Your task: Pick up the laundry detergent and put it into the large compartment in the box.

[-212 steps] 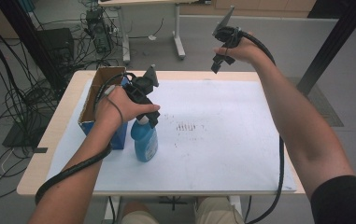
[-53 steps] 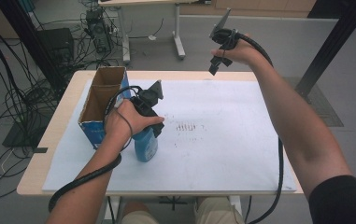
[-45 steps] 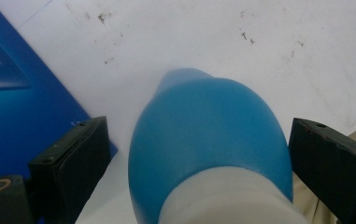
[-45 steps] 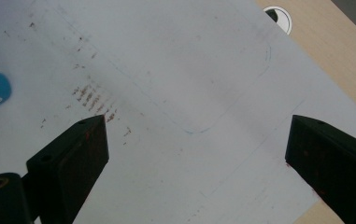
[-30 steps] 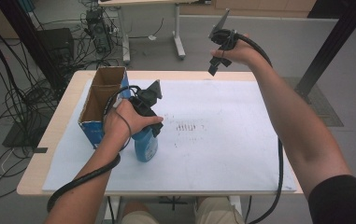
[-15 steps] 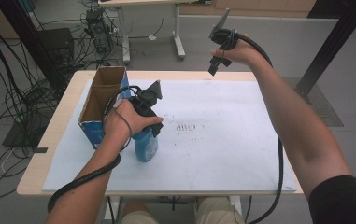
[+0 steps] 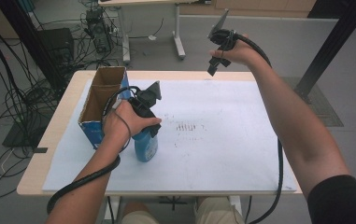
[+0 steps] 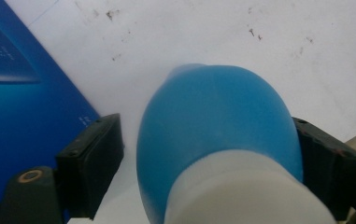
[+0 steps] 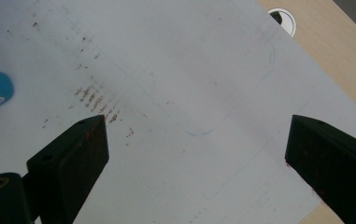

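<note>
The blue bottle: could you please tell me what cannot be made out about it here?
- High view: the left hand hides the blue bottle's top.
- Left gripper view: its white cap is blurred, cut by the bottom edge.
- Left gripper, jaws just closing: a gap at one pad; contact at the other unclear.

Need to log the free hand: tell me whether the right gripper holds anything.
No: the right gripper has its jaws wide apart with bare white sheet between them.

Both grippers black: left gripper (image 7: 153,122), right gripper (image 7: 214,65). Thick black cables trail from each. Dark short sleeve (image 7: 344,200) lower right; beige trousers (image 7: 185,213) bottom centre.
</note>
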`<state>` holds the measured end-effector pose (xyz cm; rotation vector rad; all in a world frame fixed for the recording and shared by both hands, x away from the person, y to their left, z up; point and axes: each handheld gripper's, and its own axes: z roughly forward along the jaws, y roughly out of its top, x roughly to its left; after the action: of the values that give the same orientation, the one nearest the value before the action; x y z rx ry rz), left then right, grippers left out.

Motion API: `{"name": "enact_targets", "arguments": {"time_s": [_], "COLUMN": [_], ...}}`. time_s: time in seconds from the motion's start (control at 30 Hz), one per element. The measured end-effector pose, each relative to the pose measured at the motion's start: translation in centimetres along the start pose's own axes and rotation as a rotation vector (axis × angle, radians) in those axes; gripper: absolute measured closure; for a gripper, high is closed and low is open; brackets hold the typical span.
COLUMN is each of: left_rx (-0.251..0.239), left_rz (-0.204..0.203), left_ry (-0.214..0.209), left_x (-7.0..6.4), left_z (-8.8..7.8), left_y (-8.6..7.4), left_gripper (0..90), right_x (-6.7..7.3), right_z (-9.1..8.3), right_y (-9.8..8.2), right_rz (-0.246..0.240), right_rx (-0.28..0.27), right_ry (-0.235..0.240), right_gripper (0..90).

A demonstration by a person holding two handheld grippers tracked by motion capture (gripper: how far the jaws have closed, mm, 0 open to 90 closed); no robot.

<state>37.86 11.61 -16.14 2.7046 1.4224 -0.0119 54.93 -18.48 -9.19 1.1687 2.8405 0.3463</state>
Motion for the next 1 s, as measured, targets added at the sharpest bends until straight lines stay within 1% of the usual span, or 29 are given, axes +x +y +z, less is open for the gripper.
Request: {"name": "enact_targets", "arguments": {"time_s": [0.2,0.33,0.37,0.4,0.47,0.5,0.53,0.63,0.87,1.0], "left_rx": [0.001,0.004,0.003,0.003,0.001,-0.001,0.001,0.005,0.002,-0.004], "left_rz": [0.005,0.002,0.004,0.005,0.006,0.004,0.003,-0.001,-0.007,-0.010], "left_ry": [0.001,-0.008,-0.009,-0.011,-0.016,-0.018,-0.015,-0.016,-0.013,-0.019], "left_x": [-0.11,0.07,0.10,0.03,0.10,0.06,-0.02,0.06,0.03,0.14], "left_z": [0.24,0.38,0.37,0.33,0.31,0.30,0.30,0.28,0.26,0.27], "left_y": [0.02,0.06,0.03,-0.02,-0.05,-0.08,-0.05,0.01,-0.08,-0.21], "left_gripper": [22.3,24.7,26.6,31.6,33.2,35.5,36.2,36.5,36.8,36.8], "right_x": [0.05,0.05,0.03,-0.01,-0.03,-0.03,-0.01,0.02,0.06,0.11], "right_z": [0.00,-0.06,-0.08,-0.13,-0.14,-0.14,-0.12,-0.08,-0.02,-0.05], "right_y": [0.04,-0.02,-0.06,-0.08,-0.10,-0.11,-0.10,-0.07,-0.04,0.00], "right_rz": [0.000,0.002,0.003,0.003,0.004,0.004,0.005,0.001,0.000,0.002], "right_rx": [0.001,0.001,-0.001,0.000,-0.001,-0.002,-0.001,0.000,-0.001,0.003], "right_ry": [0.000,-0.003,-0.003,-0.005,-0.005,-0.005,-0.004,-0.005,-0.003,-0.005], "right_gripper": [6.1,6.1,6.1,6.1,6.1,6.1,6.1,6.1,6.0,6.1]}}
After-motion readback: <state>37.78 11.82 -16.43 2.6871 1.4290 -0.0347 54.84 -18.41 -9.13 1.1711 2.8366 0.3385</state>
